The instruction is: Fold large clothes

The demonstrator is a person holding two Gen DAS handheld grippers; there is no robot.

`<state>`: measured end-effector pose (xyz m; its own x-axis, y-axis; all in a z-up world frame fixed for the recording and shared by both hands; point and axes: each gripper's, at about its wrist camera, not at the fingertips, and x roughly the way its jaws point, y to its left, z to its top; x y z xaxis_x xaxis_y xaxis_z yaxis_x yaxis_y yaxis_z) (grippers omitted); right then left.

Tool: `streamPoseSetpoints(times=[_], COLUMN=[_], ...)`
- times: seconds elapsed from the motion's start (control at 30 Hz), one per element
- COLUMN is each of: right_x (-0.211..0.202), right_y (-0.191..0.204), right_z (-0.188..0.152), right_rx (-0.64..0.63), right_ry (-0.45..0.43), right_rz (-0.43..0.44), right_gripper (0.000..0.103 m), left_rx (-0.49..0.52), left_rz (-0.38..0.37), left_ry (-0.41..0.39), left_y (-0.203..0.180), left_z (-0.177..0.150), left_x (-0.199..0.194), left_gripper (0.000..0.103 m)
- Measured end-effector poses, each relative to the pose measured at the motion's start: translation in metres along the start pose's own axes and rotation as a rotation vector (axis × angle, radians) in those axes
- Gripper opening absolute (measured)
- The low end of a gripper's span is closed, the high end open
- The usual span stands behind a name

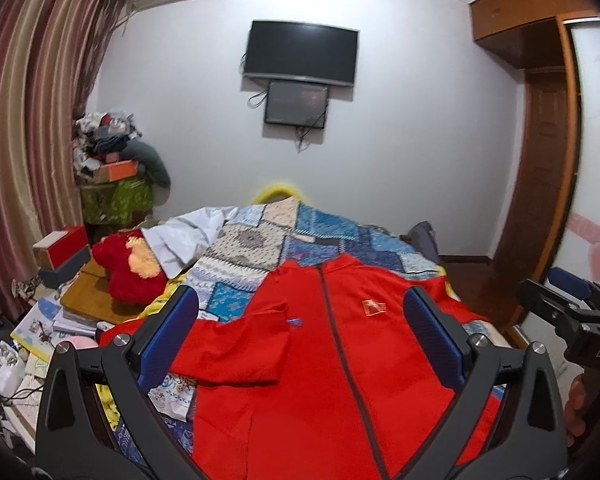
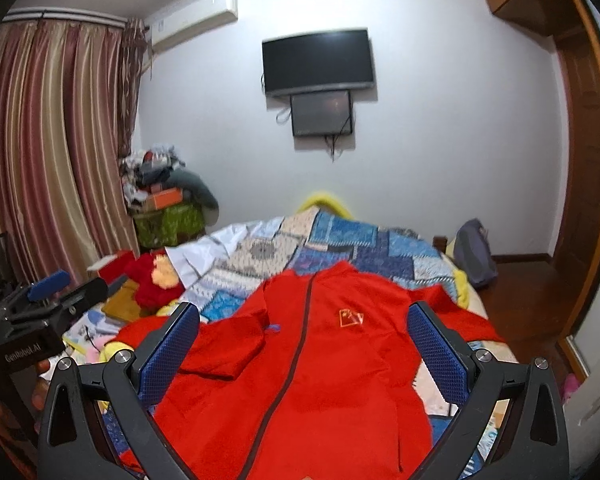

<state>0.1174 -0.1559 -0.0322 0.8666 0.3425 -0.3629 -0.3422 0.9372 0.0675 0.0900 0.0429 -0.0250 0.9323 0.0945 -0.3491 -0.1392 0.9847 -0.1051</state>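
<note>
A large red zip jacket (image 1: 340,360) lies front up on the bed, collar away from me, with a small flag badge on the chest. Its left sleeve (image 1: 236,344) is folded in across the body; the right sleeve (image 2: 460,320) spreads out to the right. The jacket also shows in the right wrist view (image 2: 320,360). My left gripper (image 1: 300,312) is open and empty, held above the jacket. My right gripper (image 2: 304,320) is open and empty, also above it. Each gripper shows at the edge of the other's view, the right one (image 1: 568,304) and the left one (image 2: 48,296).
The bed carries a blue patchwork quilt (image 1: 300,232). A red plush toy (image 1: 132,272), boxes, books and papers crowd its left side. A stack of clutter (image 1: 108,160) stands by the curtain. A TV (image 1: 300,52) hangs on the far wall. A wooden wardrobe (image 1: 540,160) is on the right.
</note>
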Motion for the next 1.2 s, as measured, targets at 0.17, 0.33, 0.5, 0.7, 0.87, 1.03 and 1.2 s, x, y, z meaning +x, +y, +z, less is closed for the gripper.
streamPoseSetpoints(times=[0.17,0.33,0.5,0.7,0.87,1.03,1.2], right_x=[0.073,0.157,0.243,0.325,0.358,0.362,0.36], right_y=[-0.012,-0.028,-0.049,-0.065,-0.066,-0.059,-0.061], right_z=[0.004,-0.004,-0.029,-0.076,-0.101,-0.101,-0.1], right_rx=[-0.038,-0.11,-0.092,-0.07,-0.098,-0.122,-0.087], right_ry=[0.102,0.229,0.413,0.633,0.707,0.708,0.71], right_rz=[-0.021,-0.055,-0.014,0.014,0.015,0.047,0.063], right_gripper=[0.103,0.103,0.103,0.103,0.103,0.103,0.103], left_rx=[-0.014,-0.062,-0.175,-0.404,-0.525,-0.609,-0.637], left_rz=[0.076,0.13,0.155,0.136,0.125,0.161,0.271], left_ry=[0.062,0.192,0.417,0.627,0.695,0.707,0.731], left_y=[0.034,0.086,0.139,0.185,0.201,0.211,0.21], left_z=[-0.001,-0.018,-0.062,-0.131,-0.161,-0.16,-0.158], left_x=[0.061,0.133,0.201,0.243,0.255,0.267,0.273], left_gripper=[0.103,0.103,0.103,0.102,0.091,0.09,0.069])
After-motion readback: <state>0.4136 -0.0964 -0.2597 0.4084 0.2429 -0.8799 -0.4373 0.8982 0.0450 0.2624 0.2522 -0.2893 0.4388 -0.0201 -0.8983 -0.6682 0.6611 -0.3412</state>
